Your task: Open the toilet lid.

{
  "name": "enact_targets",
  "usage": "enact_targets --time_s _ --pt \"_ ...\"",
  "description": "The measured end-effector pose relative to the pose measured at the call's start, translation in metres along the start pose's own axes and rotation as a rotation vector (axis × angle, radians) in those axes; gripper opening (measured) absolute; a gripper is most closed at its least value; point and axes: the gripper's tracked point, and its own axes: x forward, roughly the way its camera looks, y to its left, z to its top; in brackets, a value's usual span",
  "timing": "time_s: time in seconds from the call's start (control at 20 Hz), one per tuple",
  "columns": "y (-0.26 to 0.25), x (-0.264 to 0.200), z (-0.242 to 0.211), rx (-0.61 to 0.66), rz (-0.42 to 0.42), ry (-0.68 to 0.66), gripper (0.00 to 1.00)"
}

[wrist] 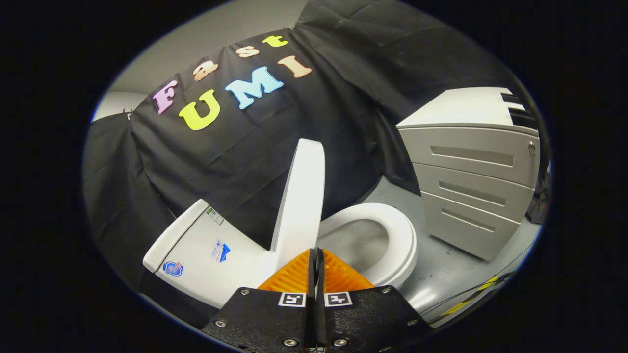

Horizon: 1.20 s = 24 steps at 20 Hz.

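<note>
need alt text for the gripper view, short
A white toilet lid stands raised, edge-on, just beyond the closed fingers of the hand-held gripper, with the seat down beside it. A grey drawer cabinet stands beyond.

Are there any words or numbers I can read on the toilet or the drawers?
Nothing can be read.
Tank: round badge, blue sticker and small label, all too small and blurred.
Lid, standing up: no text.
Drawer cabinet: no text.
Gripper, jaws closed together on nothing: two square code markers, no words.
</note>
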Motion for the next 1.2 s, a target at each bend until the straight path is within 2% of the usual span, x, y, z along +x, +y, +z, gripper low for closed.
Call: enact_targets --time_s 0.8,1.2 --pt "0.039 -0.005 0.002 -0.201 -0.024 -0.019 0.00" --pt "0.060 -0.008 0.003 -0.245 -0.017 -0.028 0.00"
